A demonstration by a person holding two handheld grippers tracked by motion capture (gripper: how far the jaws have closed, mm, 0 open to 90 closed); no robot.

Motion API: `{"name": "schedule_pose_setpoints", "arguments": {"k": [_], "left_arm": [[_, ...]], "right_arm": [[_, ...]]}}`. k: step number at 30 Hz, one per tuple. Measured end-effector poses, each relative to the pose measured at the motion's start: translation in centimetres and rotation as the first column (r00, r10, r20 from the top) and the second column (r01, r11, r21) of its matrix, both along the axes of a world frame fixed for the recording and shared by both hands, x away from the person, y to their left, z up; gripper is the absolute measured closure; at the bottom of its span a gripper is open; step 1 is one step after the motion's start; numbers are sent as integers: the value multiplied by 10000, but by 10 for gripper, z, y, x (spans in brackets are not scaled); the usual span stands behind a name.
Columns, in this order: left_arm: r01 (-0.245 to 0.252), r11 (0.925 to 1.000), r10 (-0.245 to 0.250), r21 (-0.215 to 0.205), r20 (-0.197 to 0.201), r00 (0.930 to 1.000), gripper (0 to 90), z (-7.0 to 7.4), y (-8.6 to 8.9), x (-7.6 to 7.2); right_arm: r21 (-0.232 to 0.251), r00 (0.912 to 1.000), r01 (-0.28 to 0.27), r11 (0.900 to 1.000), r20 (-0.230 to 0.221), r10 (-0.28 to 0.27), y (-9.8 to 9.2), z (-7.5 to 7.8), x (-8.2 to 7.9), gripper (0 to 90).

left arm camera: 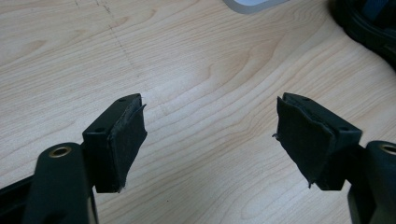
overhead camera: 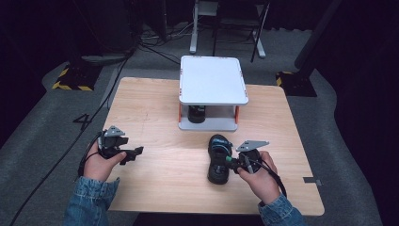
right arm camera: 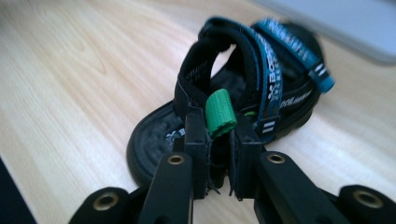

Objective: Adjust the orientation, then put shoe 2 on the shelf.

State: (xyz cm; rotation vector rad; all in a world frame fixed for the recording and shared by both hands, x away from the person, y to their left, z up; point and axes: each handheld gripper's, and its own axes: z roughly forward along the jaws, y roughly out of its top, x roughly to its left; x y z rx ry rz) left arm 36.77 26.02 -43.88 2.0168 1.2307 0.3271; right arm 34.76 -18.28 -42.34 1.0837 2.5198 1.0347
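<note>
Grey carpet [overhead camera: 42, 117] and dark stands surround my pale wooden table [overhead camera: 160, 117]; a white two-tier shelf [overhead camera: 212, 80] sits at its far edge. The black sandal [overhead camera: 219, 160] lies before it, my right gripper [right arm camera: 219, 140] clamped on its green loop [right arm camera: 220, 112]; my left gripper [left arm camera: 210, 135] gapes empty.

High cam above table [overhead camera: 155, 108], gripper cams low, close, both share sandal [right arm camera: 243, 93].

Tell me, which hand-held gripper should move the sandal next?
Right. The right hand-held gripper is already pinched on the sandal at its green loop. The left hand-held gripper is open over bare table, apart from it.
</note>
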Motion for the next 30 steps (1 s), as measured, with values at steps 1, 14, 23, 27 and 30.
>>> {"name": "schedule_pose_setpoints", "arguments": {"k": [1,14,23,27,30], "left_arm": [[-6,10000,6,-8,6,10000,242,0,0,0],[-134,9999,133,40,34,9999,243,0,3,-3],[-242,9997,242,-13,-86,9997,243,-2,7,-5],[-289,9996,289,-5,-61,9996,243,-3,9,-4],[-258,9997,258,2,-98,9996,243,-4,8,-4]], "right_arm": [[36,9998,25,10000,202,-26,0,2,0,808],[288,9669,382,9989,2514,-442,0,33,32,810],[-472,9470,195,9987,3211,-33,11,21,87,809],[-689,9428,-99,9976,3318,322,18,8,103,810],[-508,9383,-287,9983,3430,444,18,5,108,809]]}}
